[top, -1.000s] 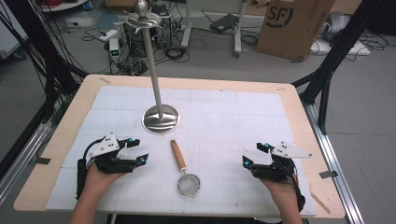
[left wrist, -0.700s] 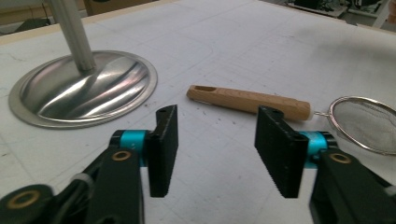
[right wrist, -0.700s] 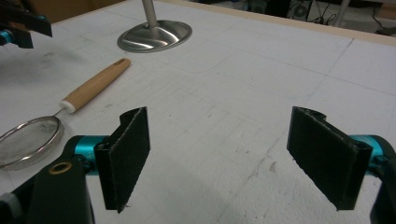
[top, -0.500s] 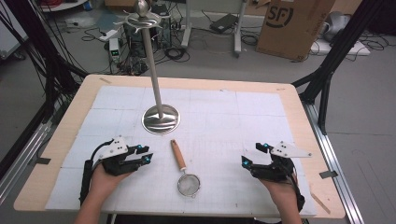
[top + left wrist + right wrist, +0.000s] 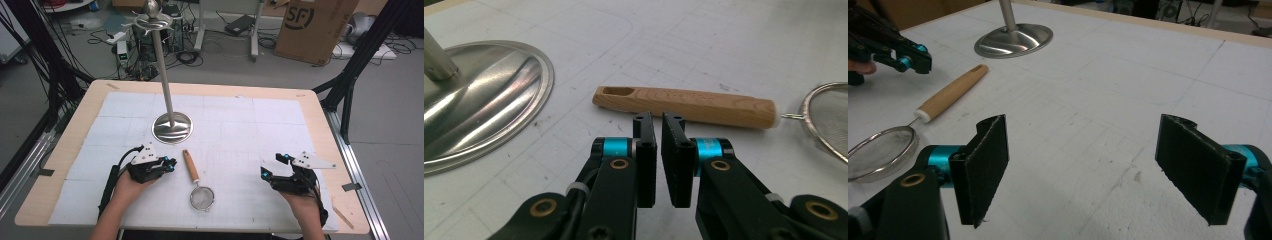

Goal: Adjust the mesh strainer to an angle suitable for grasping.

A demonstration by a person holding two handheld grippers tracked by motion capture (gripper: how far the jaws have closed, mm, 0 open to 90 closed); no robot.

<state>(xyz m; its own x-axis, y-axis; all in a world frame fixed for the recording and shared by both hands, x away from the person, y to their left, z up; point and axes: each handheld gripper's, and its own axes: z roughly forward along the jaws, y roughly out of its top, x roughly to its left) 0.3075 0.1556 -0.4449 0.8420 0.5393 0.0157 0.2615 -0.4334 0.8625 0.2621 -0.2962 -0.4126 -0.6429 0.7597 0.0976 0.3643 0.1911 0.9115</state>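
Observation:
A small mesh strainer with a wooden handle lies flat on the white mat, front centre. My left gripper sits just left of the handle with its tips pointing at it. In the left gripper view the left gripper is shut on nothing, a short way from the handle, with the mesh rim at the right. My right gripper rests at the front right. It stands wide open and empty, well apart from the strainer.
A tall metal stand with a round base and hooks at its top rises behind the strainer. The white mat covers a wooden table. A cardboard box and cables lie on the floor beyond.
My left gripper has slid right across the mat toward the wooden handle. The right gripper and the strainer have stayed put.

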